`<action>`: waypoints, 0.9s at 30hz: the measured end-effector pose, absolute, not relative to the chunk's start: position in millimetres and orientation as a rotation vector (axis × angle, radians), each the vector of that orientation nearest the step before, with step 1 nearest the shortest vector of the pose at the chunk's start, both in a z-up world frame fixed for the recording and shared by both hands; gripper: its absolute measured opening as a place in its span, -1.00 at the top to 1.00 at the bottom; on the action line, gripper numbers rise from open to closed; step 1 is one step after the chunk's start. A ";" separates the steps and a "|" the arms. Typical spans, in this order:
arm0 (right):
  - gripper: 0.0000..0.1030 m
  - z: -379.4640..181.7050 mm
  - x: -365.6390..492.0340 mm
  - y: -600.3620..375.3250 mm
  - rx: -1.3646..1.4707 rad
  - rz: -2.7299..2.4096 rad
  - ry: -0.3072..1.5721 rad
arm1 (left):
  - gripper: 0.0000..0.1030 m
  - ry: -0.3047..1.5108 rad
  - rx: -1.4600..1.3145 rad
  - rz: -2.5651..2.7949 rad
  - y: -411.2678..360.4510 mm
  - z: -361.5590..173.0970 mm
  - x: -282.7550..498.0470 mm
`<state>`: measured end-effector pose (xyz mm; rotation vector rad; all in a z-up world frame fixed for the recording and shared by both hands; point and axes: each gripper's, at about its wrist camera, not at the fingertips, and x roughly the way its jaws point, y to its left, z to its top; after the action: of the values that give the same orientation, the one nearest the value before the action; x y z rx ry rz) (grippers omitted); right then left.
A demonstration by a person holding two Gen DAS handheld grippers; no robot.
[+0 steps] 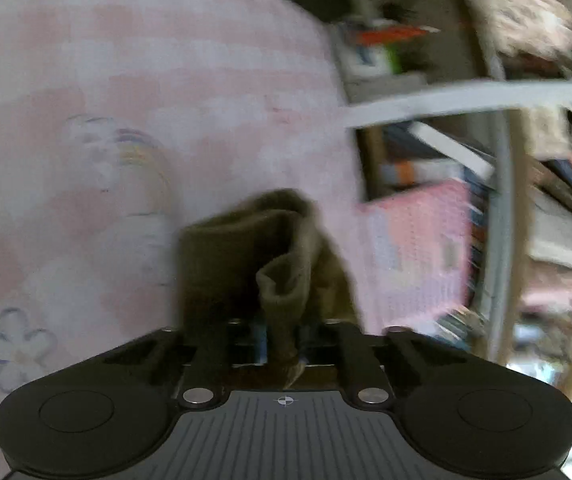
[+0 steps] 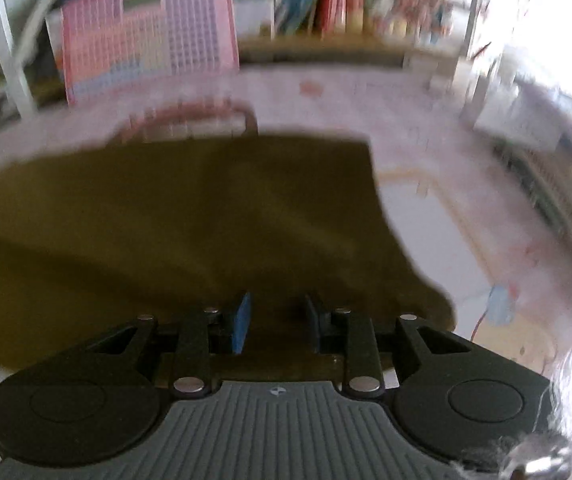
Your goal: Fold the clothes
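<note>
**Operator:** State the location of the garment relative to each gripper.

**Technician:** The olive-green garment (image 2: 190,216) fills the centre and left of the right wrist frame, spread over a pink patterned surface (image 2: 425,208); whether that surface is a bed, mat or tabletop cannot be determined. Its long axis runs left to right across the frame. The cloth begins directly ahead of the right gripper (image 2: 276,322), reaching up to and between the jaws. In the left wrist frame, a bunched fold of the same garment (image 1: 270,256) stands up at lower centre, immediately ahead of the left gripper (image 1: 282,340).

**Operator:** Jaw condition?

**Technician:** Left: jaws drawn together on a narrow twist of the fabric, which passes between them. Right: jaws stand apart with a clear gap; cloth lies in or under that gap, but no clamping is visible. Contact there cannot be confirmed because of blur.

**Operator:** Which gripper controls the cloth?

**Technician:** Judged from these views, the left gripper alone has it secured
</note>
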<state>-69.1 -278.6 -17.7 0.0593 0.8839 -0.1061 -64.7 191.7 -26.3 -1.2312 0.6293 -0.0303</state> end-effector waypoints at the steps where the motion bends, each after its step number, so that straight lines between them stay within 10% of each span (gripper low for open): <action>1: 0.49 -21.2 -69.4 -278.5 0.049 -0.100 0.892 | 0.81 0.580 -1.117 -0.081 185.3 -9.0 -67.4; 11: 0.48 -22.8 -64.1 -278.7 0.045 -0.084 0.897 | 0.54 0.736 -1.038 0.051 204.8 -57.7 -59.3; 15: 0.46 -19.2 -62.9 -280.7 0.055 -0.075 0.913 | 0.02 0.651 -0.970 0.130 214.7 -34.3 -73.1; 27: 0.24 20.6 -5.9 -249.6 -0.026 0.118 0.774 | -0.23 0.529 -0.467 -0.058 127.6 38.4 -11.1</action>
<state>-5.9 -249.6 20.6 -0.0257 0.7744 0.1180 -11.1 127.6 38.4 -0.4672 0.5291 -0.0579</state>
